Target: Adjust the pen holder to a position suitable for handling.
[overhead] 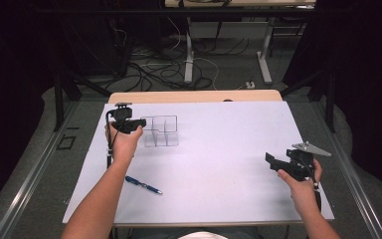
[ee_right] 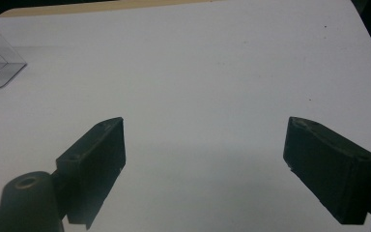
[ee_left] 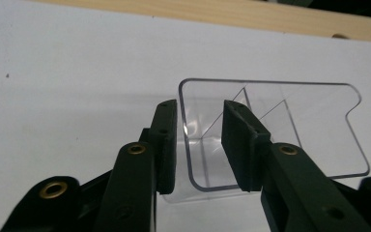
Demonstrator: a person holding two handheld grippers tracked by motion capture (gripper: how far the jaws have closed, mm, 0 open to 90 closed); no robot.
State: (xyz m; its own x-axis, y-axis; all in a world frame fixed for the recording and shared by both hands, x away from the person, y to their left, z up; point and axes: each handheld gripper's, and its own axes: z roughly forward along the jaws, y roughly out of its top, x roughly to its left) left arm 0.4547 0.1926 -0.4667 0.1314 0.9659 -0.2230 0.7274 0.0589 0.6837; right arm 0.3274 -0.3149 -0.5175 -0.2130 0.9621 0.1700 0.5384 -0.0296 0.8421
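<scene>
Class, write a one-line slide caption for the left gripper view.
Left gripper with jaws astride the near corner wall of a clear plastic organizer on the white table.

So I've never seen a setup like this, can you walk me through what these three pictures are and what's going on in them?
A person sits at a table covered with a white sheet and holds a hand-operated, two-jaw tool in each hand. The high view looks down from above the person. The other two pictures come from small cameras that ride on the tools and look along their black jaws.

The left gripper is at a clear plastic organizer with compartments. Its jaws straddle the near corner wall, partly closed with a gap between them; I cannot tell whether they grip yet. The right gripper is held wide open over bare table and holds nothing. A blue pen lies near the person's left forearm, untouched.
</scene>
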